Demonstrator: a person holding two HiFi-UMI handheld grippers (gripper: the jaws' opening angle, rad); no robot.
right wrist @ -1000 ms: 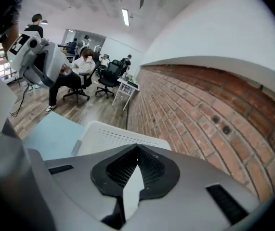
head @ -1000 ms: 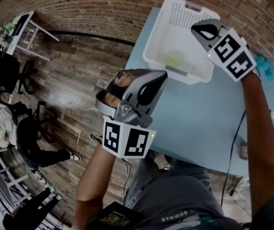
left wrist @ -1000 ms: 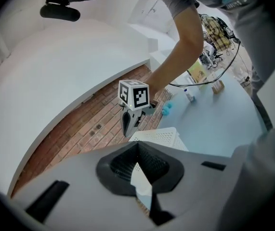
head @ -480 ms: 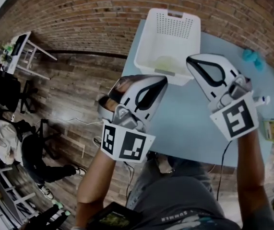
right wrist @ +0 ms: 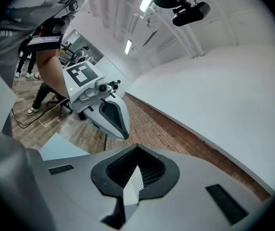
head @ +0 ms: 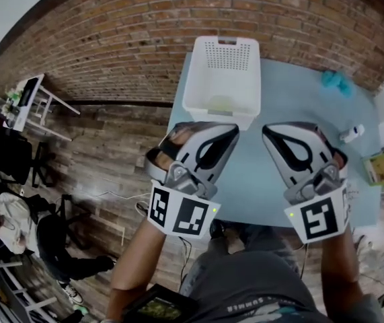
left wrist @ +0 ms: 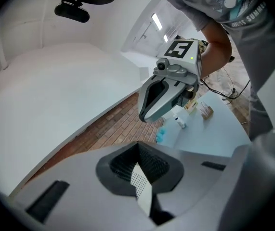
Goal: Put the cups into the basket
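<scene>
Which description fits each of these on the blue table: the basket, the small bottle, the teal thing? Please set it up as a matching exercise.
Things:
1. basket
2. small bottle
3. teal thing

Descriptions:
a. white, near the right edge of the table
b. perforated walls, at the far left
c. at the far edge, right of the basket

Pairs: 1-b, 2-a, 3-c

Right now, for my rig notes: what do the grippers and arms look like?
The left gripper and right gripper are light grey, beak-shaped shells with black cut-outs. Each carries a white cube with black square markers. No sleeves reach the forearms; the T-shirt is grey.
</scene>
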